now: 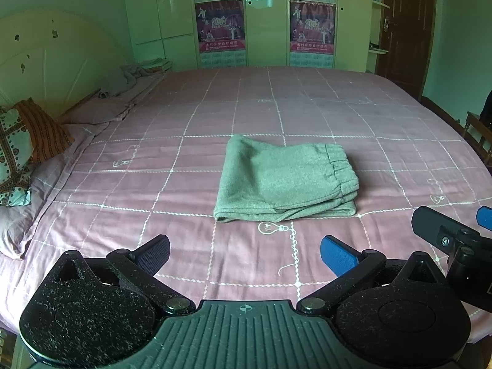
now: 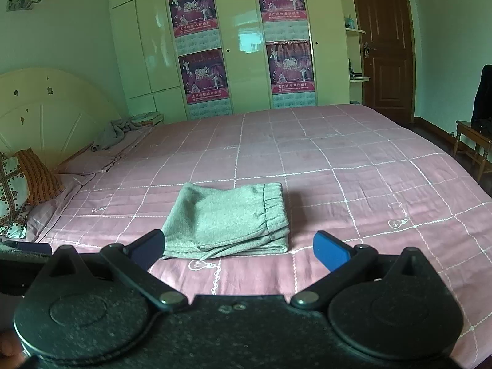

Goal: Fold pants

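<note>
**Folded pants lay on the bed, both grippers empty**

The grey pants (image 1: 286,181) lay folded into a compact stack on the pink checked bed (image 1: 384,117), the elastic waistband at the 3 o'clock side of the stack and the smooth fold at 9 o'clock. In the left wrist view they sat at about 12 o'clock from the left gripper (image 1: 244,255), apart from it, with bare sheet and a printed light-bulb motif (image 1: 272,227) between. That gripper's jaws stood wide apart and held nothing. Part of the right gripper showed at the frame's 3 o'clock edge.

From the right wrist view the pants (image 2: 229,220) lay toward 11 o'clock of the right gripper (image 2: 240,250), whose jaws were likewise spread wide and empty; the stack's near corner sat just behind the dark left finger in that view, and contact could not be judged.

At 9 o'clock of the bed, patterned pillows (image 1: 15,153) leaned near the headboard (image 1: 61,61), and a crumpled grey cloth (image 1: 123,80) lay at about 10 o'clock. A wardrobe (image 2: 240,61) with posters stood beyond the bed at 12 o'clock; what it contained was not visible.
</note>
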Available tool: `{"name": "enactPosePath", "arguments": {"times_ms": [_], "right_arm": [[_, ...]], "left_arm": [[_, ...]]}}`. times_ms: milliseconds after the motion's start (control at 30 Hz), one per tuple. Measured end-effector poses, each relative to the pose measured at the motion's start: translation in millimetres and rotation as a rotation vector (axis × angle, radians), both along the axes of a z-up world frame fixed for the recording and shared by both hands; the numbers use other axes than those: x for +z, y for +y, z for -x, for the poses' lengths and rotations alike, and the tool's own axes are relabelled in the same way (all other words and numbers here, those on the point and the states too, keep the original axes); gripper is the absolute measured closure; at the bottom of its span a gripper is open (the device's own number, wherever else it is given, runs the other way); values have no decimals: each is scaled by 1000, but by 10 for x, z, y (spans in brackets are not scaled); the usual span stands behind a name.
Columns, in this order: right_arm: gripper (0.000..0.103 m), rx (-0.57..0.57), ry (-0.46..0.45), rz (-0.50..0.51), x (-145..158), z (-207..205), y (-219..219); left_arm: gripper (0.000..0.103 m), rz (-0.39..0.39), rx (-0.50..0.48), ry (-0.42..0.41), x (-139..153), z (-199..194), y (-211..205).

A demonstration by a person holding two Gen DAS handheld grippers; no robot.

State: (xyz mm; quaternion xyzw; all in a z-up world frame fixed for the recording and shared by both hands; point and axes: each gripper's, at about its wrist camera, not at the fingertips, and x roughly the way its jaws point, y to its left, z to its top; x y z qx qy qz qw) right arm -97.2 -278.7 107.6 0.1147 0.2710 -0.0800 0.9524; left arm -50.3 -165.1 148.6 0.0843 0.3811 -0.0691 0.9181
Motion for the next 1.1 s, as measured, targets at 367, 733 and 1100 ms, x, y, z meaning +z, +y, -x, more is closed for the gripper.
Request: {"name": "enactPosePath", "arguments": {"times_ms": [367, 733, 1100], "right_arm": [[1, -2, 0, -2, 4, 0, -4], [1, -1, 5, -1, -4, -13, -1], [1, 1, 10, -2, -15, -45, -11]], "left_arm": [[0, -4, 0, 2, -12, -16, -11], [0, -2, 2, 2, -18, -25, -29], [0, -2, 1, 9, -21, -39, -50]]}}
